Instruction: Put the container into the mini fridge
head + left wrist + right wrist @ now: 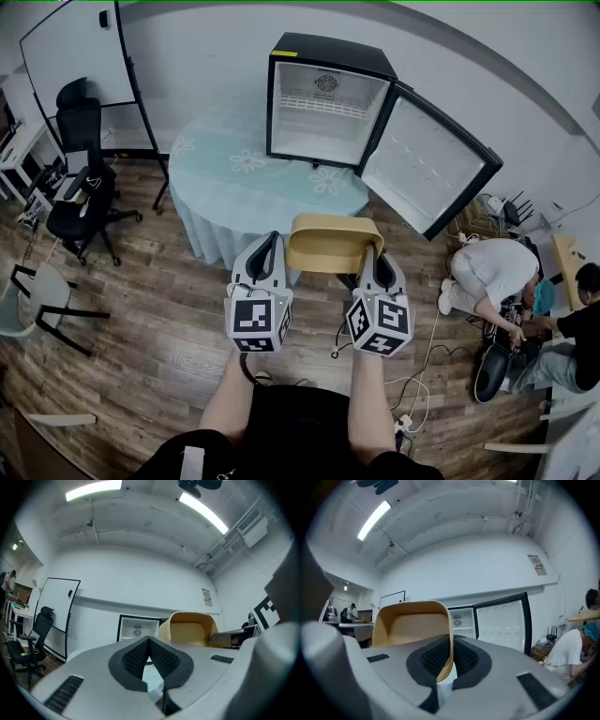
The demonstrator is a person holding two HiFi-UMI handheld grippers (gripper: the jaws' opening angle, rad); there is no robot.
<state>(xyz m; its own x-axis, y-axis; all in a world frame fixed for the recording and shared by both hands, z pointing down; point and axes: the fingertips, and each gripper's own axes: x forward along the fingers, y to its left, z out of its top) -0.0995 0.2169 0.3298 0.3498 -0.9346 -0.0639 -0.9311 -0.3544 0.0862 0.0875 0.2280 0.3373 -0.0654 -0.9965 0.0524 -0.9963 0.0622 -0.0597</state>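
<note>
The left tool [267,241] is hanging empty, jaws pressed together, just beside the tan container [328,242]. The right tool [371,251] is pinching the container's right wall and holding it in the air, its long side lying across between both tools. The mini fridge [323,103] is standing open on the counter [225,187] straight ahead, well apart, with its door [427,164] swung right

Office room: whiteboard [70,56], swivel chair [82,187]

Office chair [80,202] and whiteboard [70,52] stand near round table [216,178].
</note>
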